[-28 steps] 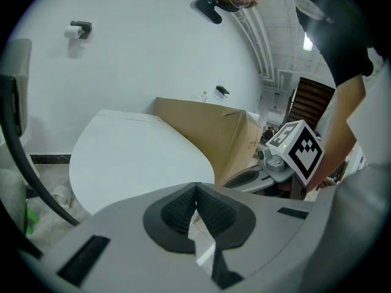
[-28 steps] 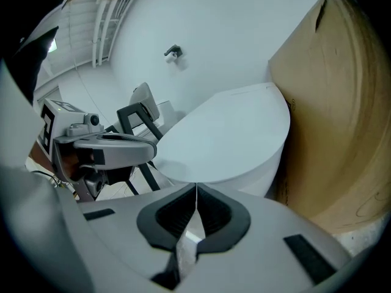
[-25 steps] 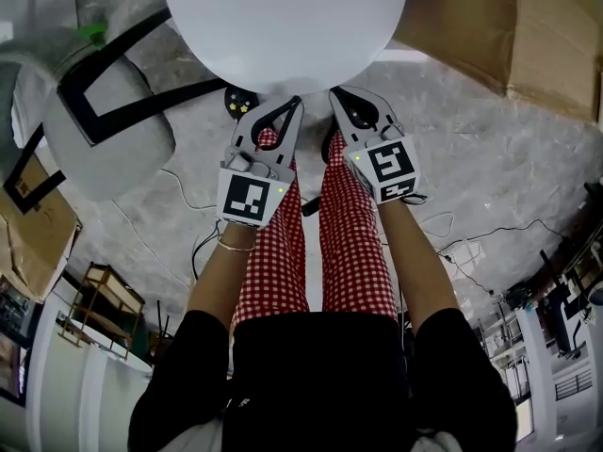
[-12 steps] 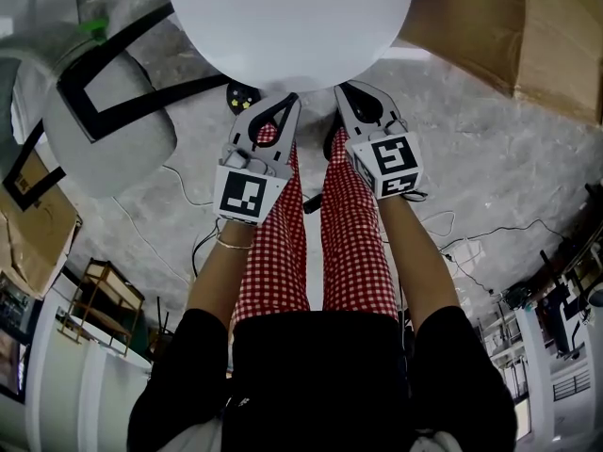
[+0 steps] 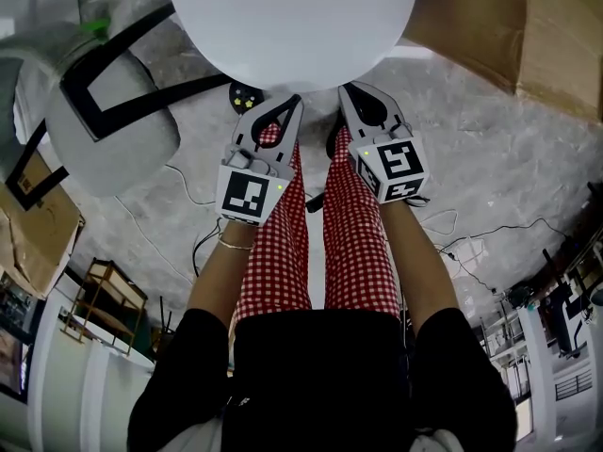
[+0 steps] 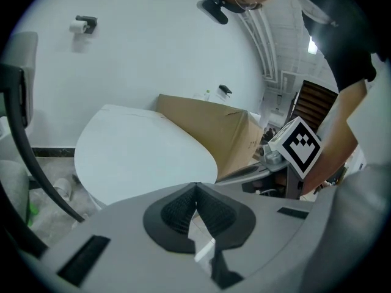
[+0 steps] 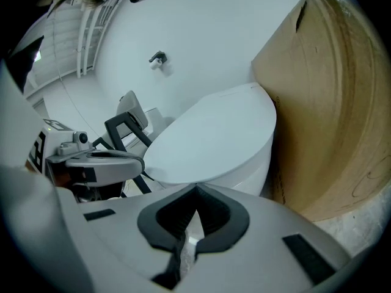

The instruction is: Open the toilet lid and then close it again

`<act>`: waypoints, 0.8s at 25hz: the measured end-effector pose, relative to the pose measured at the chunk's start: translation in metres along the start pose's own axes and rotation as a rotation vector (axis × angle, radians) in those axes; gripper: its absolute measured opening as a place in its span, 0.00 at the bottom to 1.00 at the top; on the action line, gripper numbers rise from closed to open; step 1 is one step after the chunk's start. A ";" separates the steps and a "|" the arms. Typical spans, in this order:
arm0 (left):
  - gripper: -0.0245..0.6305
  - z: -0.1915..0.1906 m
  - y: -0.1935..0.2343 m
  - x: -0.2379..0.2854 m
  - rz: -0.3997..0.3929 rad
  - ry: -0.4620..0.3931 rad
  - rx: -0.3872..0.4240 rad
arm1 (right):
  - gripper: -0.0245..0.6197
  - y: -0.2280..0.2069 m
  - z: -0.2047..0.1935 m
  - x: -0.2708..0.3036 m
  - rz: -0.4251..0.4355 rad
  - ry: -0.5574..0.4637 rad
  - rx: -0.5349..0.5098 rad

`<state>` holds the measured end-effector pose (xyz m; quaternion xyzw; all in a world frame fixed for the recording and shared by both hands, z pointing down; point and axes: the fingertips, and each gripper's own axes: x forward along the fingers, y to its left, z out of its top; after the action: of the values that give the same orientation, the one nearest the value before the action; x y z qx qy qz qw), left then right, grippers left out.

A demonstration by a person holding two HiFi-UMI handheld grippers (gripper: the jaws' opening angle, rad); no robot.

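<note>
The toilet lid was the biggest thing there. It lay flat on its bowl, just ahead of both grippers' tips, with its rounded front edge nearest them. There was one of it, and it had not yet been raised. It looked like smooth, glossy, rigid plastic, so it would probably be light to swing on its rear hinge but slippery under the pads. The front rim seemed the best place to take it, with a jaw hooked under the lip. A dropped lid would likely slam, so letting it down would call for care.

One large piece of brown cardboard leaned beyond the right gripper, off to its right and close beside the bowl. One grey chair with a black frame stood to the left of the left gripper, near it but apart.

There were two grippers. The left gripper had its jaws drawn together at the tips and held nothing. The right gripper, just beside it, was likewise closed and empty. Neither touched the lid.
</note>
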<state>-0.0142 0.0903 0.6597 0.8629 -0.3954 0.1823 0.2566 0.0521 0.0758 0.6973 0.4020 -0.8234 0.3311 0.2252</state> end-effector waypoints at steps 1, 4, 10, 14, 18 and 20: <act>0.04 0.001 -0.001 0.000 -0.003 -0.002 -0.002 | 0.07 0.001 0.001 -0.001 0.000 -0.003 0.001; 0.04 0.003 -0.005 -0.001 -0.012 -0.005 -0.006 | 0.07 0.002 0.006 -0.005 -0.003 -0.005 0.002; 0.04 0.002 -0.016 -0.003 -0.044 0.002 -0.004 | 0.07 0.006 0.014 -0.011 0.027 -0.013 -0.023; 0.04 -0.002 -0.019 -0.006 -0.057 0.045 0.016 | 0.07 0.009 0.019 -0.015 0.039 -0.005 -0.036; 0.04 -0.002 -0.019 -0.005 -0.055 0.051 0.026 | 0.07 0.012 0.024 -0.021 0.050 -0.017 -0.037; 0.04 -0.001 -0.019 -0.005 -0.057 0.051 0.028 | 0.07 0.015 0.028 -0.024 0.052 -0.027 -0.033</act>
<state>-0.0028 0.1048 0.6521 0.8723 -0.3615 0.2022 0.2597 0.0512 0.0742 0.6574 0.3810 -0.8421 0.3177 0.2118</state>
